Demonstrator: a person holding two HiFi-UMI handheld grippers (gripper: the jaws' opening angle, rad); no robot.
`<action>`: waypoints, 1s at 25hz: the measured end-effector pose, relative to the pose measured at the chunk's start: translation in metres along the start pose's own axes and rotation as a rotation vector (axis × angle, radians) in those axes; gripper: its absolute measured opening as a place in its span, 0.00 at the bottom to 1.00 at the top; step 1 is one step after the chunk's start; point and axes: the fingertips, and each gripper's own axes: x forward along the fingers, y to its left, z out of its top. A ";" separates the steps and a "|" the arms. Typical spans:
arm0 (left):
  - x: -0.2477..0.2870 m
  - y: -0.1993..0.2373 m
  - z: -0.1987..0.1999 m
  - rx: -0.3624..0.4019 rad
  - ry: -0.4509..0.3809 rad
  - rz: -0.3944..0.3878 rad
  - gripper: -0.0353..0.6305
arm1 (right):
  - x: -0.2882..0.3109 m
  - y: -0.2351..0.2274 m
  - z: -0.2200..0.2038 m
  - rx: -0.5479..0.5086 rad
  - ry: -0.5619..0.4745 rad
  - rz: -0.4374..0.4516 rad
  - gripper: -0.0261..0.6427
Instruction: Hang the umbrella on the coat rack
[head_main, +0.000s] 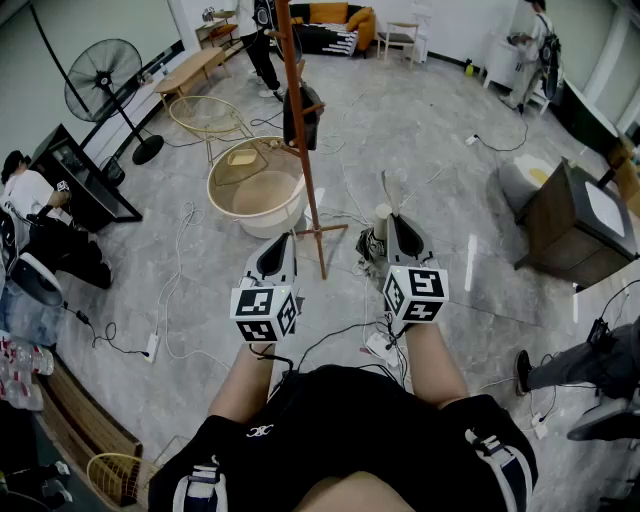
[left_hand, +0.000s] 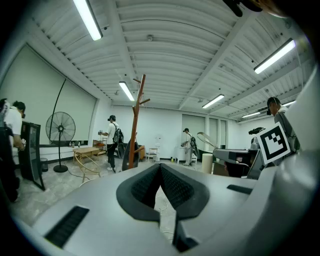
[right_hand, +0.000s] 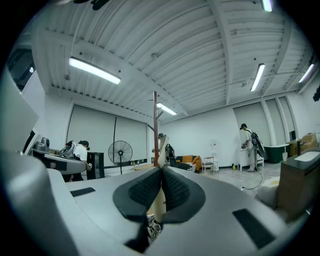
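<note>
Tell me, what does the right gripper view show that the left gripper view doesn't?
Only the right gripper view: the right gripper has a pale slim object pinched between its jaws; what it is I cannot tell. Only the left gripper view: the left gripper, jaws together on nothing, and the other gripper's marker cube. Both show the wooden coat rack and a standing fan.

The left gripper (head_main: 283, 243) and right gripper (head_main: 397, 222) are pale grey shells that taper to a point. Each has black ribbed pads (left_hand: 175, 187) set in a dark hollow, and each carries a white cube (head_main: 265, 312) printed with black square markers. A black cable (head_main: 270, 353) leaves the left one. The person wears black clothing (head_main: 340, 420) with a small white logo (head_main: 260, 431) and white trim.
</note>
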 end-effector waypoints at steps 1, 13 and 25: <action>0.000 -0.001 0.000 0.000 0.002 -0.002 0.08 | -0.001 0.000 0.001 0.005 -0.004 -0.002 0.07; 0.008 0.002 0.004 0.033 -0.004 -0.034 0.08 | 0.006 0.011 0.009 -0.005 -0.030 -0.014 0.07; 0.009 0.108 -0.002 0.021 -0.025 -0.121 0.08 | 0.060 0.078 0.008 -0.040 -0.066 -0.143 0.07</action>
